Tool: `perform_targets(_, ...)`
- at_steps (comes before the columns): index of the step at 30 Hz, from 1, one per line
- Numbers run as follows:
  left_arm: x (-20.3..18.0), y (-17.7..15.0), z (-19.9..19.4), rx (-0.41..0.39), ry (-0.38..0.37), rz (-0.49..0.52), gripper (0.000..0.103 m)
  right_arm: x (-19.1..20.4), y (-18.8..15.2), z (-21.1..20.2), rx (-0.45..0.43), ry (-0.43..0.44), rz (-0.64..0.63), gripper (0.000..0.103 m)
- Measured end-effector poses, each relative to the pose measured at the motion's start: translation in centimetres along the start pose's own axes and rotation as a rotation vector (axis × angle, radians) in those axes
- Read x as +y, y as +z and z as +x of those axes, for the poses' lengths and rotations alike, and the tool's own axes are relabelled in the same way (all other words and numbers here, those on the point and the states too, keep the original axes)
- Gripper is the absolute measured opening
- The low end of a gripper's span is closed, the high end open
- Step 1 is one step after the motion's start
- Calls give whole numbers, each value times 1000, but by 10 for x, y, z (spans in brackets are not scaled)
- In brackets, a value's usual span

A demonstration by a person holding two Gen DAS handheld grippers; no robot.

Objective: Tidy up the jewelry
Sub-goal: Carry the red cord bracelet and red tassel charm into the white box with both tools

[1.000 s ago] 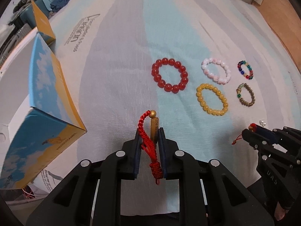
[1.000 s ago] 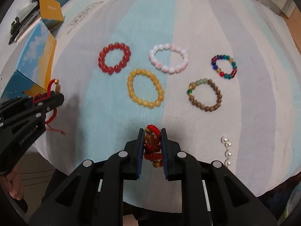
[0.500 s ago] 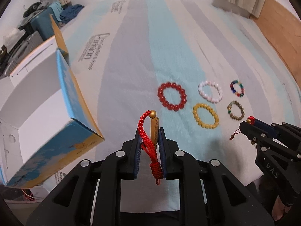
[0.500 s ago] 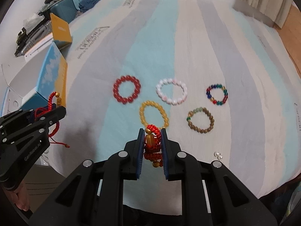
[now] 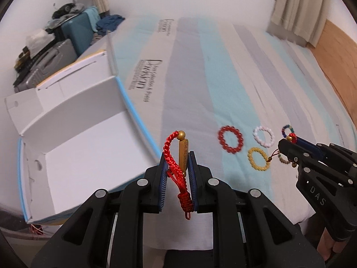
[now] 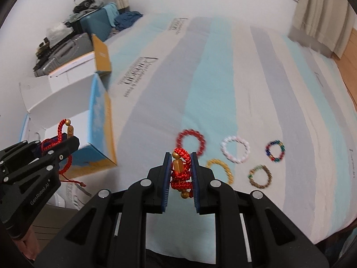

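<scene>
A red cord charm (image 5: pixel 178 163) is clamped in the left gripper (image 5: pixel 177 174), another (image 6: pixel 181 174) in the right gripper (image 6: pixel 180 176), above the bed (image 5: pixel 223 71); the white box (image 5: pixel 78 134) (seemingly empty) awaits, five bead bracelets (image 6: pixel 234 149) left unsorted.

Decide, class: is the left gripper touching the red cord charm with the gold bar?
Touching. The left wrist view shows the left gripper with its blue pads closed on the red cord charm, its gold bar pinched between them with no gap.
</scene>
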State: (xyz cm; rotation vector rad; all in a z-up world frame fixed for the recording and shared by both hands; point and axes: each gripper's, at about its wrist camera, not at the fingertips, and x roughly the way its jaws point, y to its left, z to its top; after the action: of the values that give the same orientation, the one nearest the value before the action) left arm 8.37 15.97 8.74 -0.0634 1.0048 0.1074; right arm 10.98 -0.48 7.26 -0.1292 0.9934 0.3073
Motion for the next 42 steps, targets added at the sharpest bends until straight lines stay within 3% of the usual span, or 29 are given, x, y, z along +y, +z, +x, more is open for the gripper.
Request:
perform_targets(24,152,-16,-20,14,100,-172,17,166,36,15,2,145,-175,16)
perform_targets(35,218,-29,15,116,125,-289,17,233,44,70,121,214,-256,16)
perform_targets(42,250,-36,58,243,133,-352,17,256,50,117,239,208,-284,16)
